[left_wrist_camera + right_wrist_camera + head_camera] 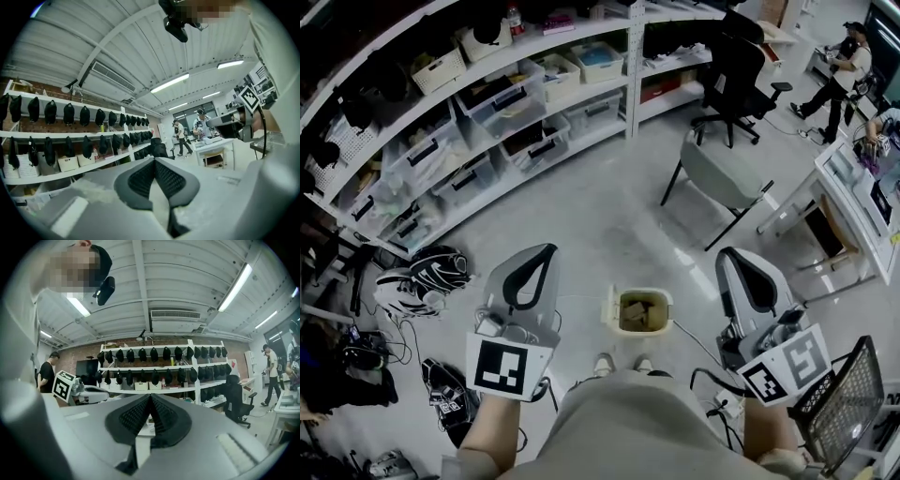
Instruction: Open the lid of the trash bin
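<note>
A small cream trash bin stands on the grey floor just ahead of the person's shoes. Its top shows brownish contents inside, and a pale flap lies along its left edge. My left gripper is held up to the left of the bin, apart from it, jaws shut on nothing. My right gripper is held to the right of the bin, also shut and empty. Both grippers point out into the room, so the left gripper and right gripper views show shelves of black caps, not the bin.
Long white shelves with storage boxes run along the far left. A grey chair and a black office chair stand beyond the bin. A white desk is at right, a wire basket at lower right, bags and cables at left.
</note>
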Demonstrator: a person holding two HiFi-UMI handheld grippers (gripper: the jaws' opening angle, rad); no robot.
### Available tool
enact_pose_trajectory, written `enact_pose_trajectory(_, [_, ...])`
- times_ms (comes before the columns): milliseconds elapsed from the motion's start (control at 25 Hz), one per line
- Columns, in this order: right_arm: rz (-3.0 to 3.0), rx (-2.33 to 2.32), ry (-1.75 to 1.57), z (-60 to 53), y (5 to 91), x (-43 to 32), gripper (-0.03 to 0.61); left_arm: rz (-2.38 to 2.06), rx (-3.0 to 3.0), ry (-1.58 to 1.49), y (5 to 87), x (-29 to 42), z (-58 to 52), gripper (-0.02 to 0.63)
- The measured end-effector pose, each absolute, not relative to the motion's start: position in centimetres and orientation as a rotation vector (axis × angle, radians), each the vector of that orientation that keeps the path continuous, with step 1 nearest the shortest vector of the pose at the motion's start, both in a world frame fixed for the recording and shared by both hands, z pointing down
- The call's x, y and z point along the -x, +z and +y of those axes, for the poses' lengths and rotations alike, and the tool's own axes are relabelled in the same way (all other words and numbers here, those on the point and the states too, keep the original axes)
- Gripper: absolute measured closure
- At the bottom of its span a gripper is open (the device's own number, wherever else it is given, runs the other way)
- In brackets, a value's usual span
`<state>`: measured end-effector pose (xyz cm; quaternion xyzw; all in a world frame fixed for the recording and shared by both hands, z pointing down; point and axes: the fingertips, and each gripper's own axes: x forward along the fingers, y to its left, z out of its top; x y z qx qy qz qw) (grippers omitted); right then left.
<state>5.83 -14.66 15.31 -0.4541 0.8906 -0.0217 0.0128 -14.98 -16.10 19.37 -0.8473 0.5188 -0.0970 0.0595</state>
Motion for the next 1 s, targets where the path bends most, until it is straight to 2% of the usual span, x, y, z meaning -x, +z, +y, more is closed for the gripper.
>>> enact_pose_trajectory(1000, [2.856,1.376,0.004,-14.9,15.3,-4.7,0.575,1.544,2.534,-0.291,17.4,14.6,-15.1,0.611])
